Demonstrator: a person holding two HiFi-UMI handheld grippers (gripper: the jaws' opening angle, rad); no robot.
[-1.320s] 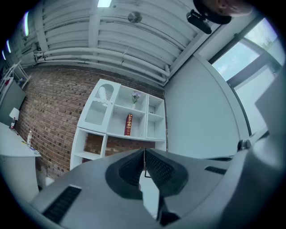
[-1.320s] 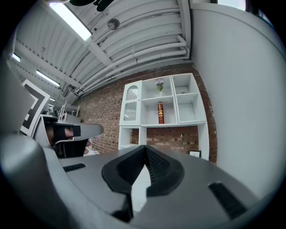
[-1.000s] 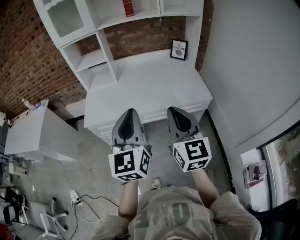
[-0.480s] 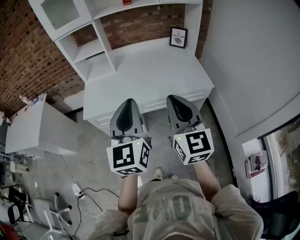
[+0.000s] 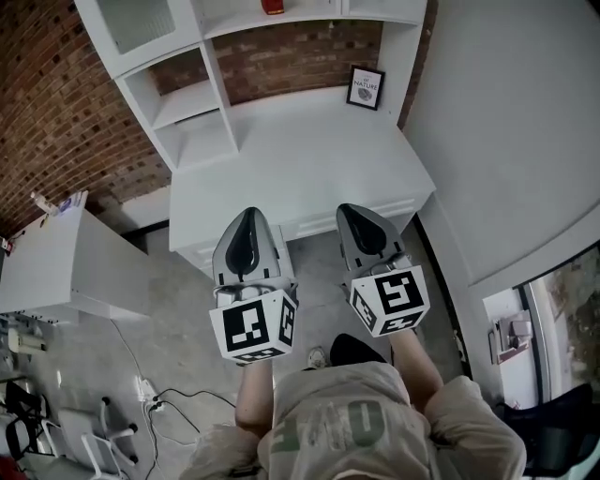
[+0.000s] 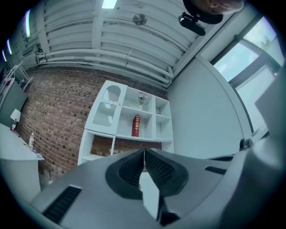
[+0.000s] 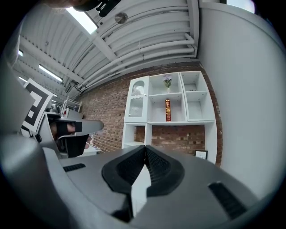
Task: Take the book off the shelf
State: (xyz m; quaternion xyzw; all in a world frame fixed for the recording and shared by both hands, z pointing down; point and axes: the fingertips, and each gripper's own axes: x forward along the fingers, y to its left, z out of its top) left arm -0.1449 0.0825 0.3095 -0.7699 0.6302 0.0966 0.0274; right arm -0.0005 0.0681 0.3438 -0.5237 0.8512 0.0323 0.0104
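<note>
A dark red book (image 6: 136,125) (image 7: 168,110) stands upright in the middle compartment of a white wall shelf unit (image 7: 199,96); in the head view only its bottom edge (image 5: 273,7) shows at the top. Both grippers hang side by side in front of the white desk (image 5: 300,159), well short of the shelf. My left gripper (image 5: 249,217) (image 6: 144,151) is shut with nothing between its jaws. My right gripper (image 5: 352,211) (image 7: 145,148) is shut and empty too.
A small framed picture (image 5: 365,87) leans against the brick wall at the desk's back right. A vase with flowers (image 7: 167,82) stands in the compartment above the book. A second white table (image 5: 66,262) is at the left, with cables and a chair on the floor.
The view has tilted a little, so the shelf and book edge sit slightly lower at the top. Both grippers stay shut and hold their place in front of the desk.
</note>
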